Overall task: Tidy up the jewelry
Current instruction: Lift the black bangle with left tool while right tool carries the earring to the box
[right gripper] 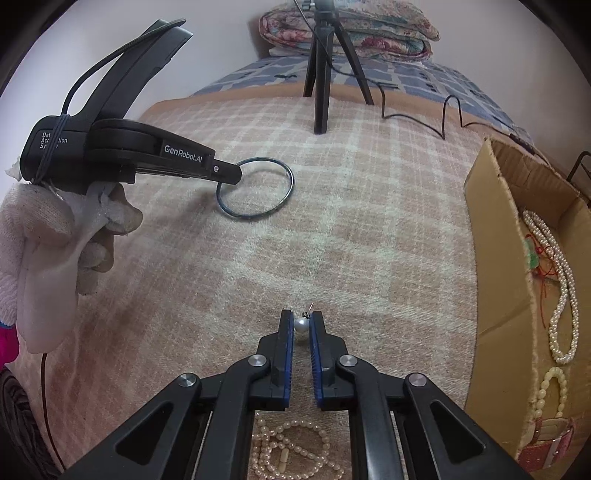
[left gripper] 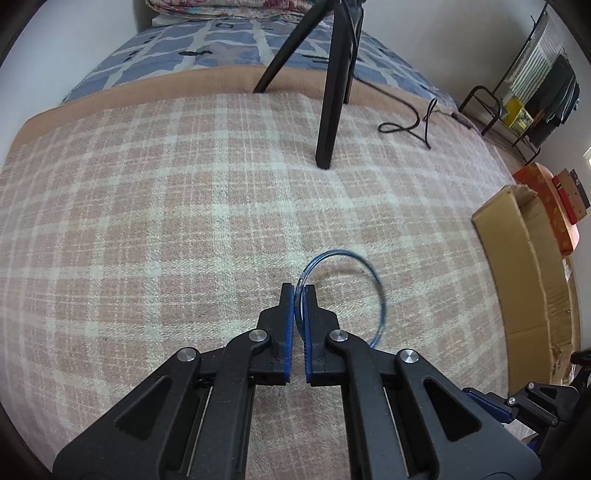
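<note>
My left gripper [left gripper: 301, 291] is shut on a thin blue bangle [left gripper: 378, 288], held over the plaid blanket; the same bangle [right gripper: 286, 173] and left gripper [right gripper: 236, 173] show in the right wrist view at upper left. My right gripper [right gripper: 301, 319] is shut on a pearl earring [right gripper: 301, 325] with a small metal hook, just above the blanket. A pearl necklace [right gripper: 291, 450] lies on the blanket under the right gripper. A cardboard box [right gripper: 495, 266] at the right holds pearl strands [right gripper: 565, 295] and other jewelry.
A black tripod [right gripper: 321, 74] stands at the far side of the bed with a black cable [right gripper: 443, 122] trailing right. The cardboard box [left gripper: 517, 273] shows at right in the left wrist view. Folded quilts [right gripper: 351, 29] lie at the back.
</note>
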Demonstrator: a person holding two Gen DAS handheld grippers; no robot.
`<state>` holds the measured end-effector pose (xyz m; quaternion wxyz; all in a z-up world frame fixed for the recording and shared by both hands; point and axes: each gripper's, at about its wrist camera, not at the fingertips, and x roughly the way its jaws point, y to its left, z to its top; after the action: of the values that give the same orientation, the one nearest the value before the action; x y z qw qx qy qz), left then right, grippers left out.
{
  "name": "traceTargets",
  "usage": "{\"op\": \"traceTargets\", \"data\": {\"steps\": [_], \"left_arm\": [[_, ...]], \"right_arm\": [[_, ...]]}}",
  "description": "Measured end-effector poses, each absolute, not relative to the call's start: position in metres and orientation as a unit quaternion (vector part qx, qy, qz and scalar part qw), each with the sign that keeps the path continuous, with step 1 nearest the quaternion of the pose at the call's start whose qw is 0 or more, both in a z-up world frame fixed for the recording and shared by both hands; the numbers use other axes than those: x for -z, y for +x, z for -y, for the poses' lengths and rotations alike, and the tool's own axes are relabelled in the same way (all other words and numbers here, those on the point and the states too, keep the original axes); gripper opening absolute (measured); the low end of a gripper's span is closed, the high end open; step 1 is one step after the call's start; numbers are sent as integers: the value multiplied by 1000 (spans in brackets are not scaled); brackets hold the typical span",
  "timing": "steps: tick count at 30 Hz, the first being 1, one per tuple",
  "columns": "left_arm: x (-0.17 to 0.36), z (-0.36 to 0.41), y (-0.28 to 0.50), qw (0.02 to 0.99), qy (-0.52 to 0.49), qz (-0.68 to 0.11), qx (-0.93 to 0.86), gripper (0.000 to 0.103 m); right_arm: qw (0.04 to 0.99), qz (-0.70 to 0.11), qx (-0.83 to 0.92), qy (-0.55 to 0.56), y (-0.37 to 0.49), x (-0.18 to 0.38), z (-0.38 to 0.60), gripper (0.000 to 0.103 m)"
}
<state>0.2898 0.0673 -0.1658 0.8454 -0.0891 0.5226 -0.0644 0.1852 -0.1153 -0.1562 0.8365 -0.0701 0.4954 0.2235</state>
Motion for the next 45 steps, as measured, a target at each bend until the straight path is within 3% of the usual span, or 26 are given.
{"op": "traceTargets", "data": {"steps": [22,45], "left_arm": [[75,-38,247,877,-77,-463,99,1],[20,81,228,882,-60,-429,183,1]], "right_arm": [[866,-437,-236,-63,150,90,132,6],[898,-396,-193,-17,115,44,232,6]]}}
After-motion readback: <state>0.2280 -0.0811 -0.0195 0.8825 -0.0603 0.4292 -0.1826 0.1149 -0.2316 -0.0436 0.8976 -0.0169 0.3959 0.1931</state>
